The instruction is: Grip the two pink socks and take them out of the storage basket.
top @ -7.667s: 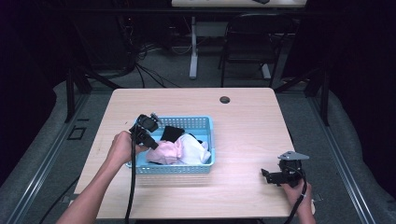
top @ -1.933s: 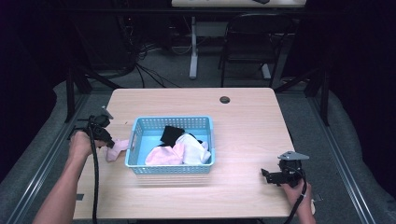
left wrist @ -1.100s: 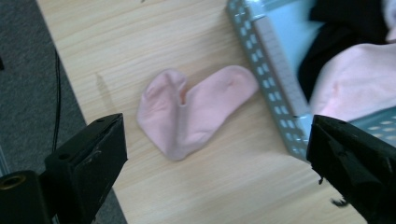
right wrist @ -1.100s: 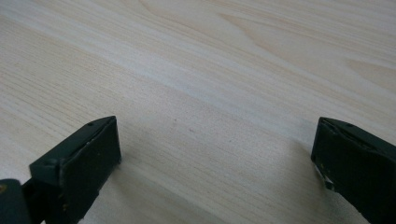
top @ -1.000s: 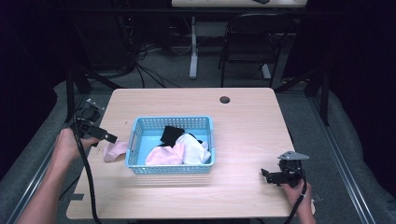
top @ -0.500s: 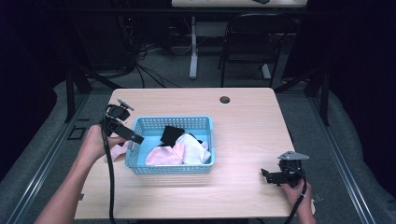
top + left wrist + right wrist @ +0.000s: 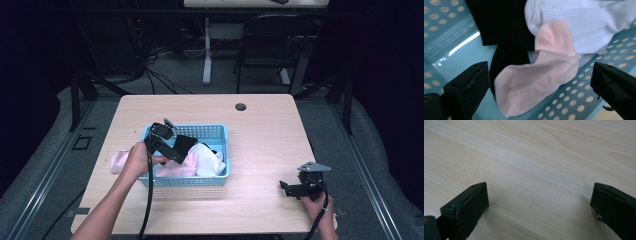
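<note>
Between the wide-apart fingers (image 7: 466,87) lies a pink sock (image 7: 536,75), seemingly untouched.

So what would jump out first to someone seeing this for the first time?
The blue basket of socks at the table's middle, with the left gripper reaching into it. Up close, its open fingers frame a pink sock lying on black and white ones. The right gripper rests open, far right.

We are seeing a soft, matt knit pink sock (image 7: 536,80) lying beside a ribbed white sock (image 7: 584,25). The basket (image 7: 223,171) is showing glossy perforated blue plastic, the table (image 7: 549,157) matt pale wood grain.
</note>
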The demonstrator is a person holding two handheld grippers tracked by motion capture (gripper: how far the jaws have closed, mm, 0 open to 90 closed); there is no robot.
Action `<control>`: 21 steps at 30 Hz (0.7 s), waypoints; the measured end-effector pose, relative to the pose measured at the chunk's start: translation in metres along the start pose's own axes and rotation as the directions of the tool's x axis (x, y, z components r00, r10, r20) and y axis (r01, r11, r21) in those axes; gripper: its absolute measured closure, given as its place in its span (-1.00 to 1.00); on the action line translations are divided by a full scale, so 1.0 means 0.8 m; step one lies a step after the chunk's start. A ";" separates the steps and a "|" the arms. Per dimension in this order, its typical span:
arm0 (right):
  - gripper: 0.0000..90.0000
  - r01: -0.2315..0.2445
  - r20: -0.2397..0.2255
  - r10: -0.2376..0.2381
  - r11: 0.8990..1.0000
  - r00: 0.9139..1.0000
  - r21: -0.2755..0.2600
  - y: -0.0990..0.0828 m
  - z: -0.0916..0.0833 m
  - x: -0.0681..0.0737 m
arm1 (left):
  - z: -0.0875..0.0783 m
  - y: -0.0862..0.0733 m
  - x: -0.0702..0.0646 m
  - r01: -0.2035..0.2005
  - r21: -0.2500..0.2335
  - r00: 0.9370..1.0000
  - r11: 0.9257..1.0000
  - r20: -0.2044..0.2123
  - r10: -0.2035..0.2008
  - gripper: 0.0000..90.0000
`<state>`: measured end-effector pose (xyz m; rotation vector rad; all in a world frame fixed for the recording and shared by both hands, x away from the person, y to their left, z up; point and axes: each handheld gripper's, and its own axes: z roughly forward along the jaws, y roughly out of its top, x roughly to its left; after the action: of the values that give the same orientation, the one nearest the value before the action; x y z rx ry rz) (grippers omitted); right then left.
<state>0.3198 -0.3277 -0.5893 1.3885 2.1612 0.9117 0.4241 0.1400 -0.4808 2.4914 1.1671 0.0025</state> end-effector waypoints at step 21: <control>-0.97 0.001 -0.002 -0.001 1.000 1.000 -0.001 0.000 0.000 0.000 | 0.058 -0.006 -0.001 -0.054 0.076 0.998 0.996 0.045 0.051 0.82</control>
<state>0.3198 -0.3277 -0.5893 1.3869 2.1623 0.9136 0.4280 0.1263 -0.5253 2.5754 1.1037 -0.0825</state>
